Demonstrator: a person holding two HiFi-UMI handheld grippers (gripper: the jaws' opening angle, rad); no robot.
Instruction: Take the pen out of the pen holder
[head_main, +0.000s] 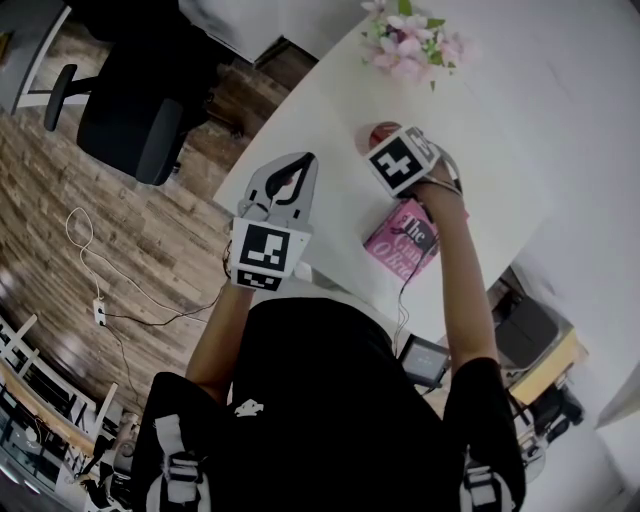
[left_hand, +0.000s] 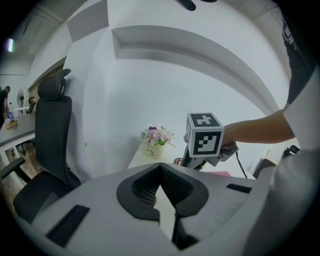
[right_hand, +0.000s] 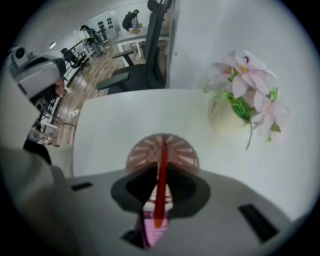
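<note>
With the right tool (right_hand: 161, 170) half-narrow around the red pen (right_hand: 161, 192) but not pinching, close squarely on it, upright in the pen holder (right_hand: 140, 152) on the surface (right_hand: 110, 125), then lift straight up.

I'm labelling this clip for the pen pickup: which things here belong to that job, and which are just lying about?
Part of the job: red pen, standing between the jaws of the right gripper; slatted pen holder below it.
Just lying about: potted flowers, pink book, office chair; the left gripper hangs shut and empty.
</note>
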